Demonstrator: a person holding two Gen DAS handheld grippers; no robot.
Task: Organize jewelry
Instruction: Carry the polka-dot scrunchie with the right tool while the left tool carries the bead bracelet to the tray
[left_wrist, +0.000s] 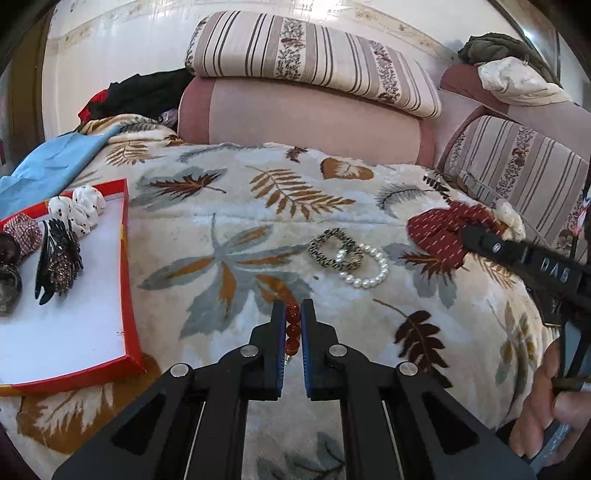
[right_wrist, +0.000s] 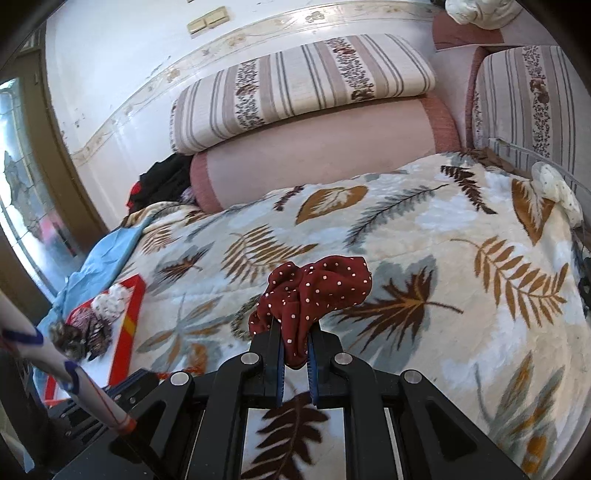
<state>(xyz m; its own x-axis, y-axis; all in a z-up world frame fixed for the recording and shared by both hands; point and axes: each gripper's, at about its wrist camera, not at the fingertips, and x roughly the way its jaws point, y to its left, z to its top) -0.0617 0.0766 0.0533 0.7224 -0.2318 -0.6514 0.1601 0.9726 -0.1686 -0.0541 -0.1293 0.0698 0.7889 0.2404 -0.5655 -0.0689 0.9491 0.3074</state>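
My left gripper (left_wrist: 292, 314) is shut on an amber bead bracelet (left_wrist: 291, 328), held just above the leaf-patterned blanket. My right gripper (right_wrist: 294, 334) is shut on a dark red polka-dot scrunchie (right_wrist: 314, 291); it also shows in the left wrist view (left_wrist: 439, 230) at the right. A leopard-print scrunchie (left_wrist: 334, 249) and a white pearl bracelet (left_wrist: 369, 267) lie together on the blanket ahead of the left gripper. A red-rimmed white box lid (left_wrist: 127, 266) at the left holds a black hair claw (left_wrist: 57, 251), a white dotted scrunchie (left_wrist: 79, 210) and a checked scrunchie (left_wrist: 24, 230).
The leaf blanket (left_wrist: 258, 206) covers a mattress. Pink and striped cushions (left_wrist: 306, 107) stand behind it. A blue cloth (left_wrist: 48, 166) lies at the far left. A white dotted scrunchie (right_wrist: 557, 192) lies at the blanket's far right edge. The box lid (right_wrist: 127, 325) is left of the right gripper.
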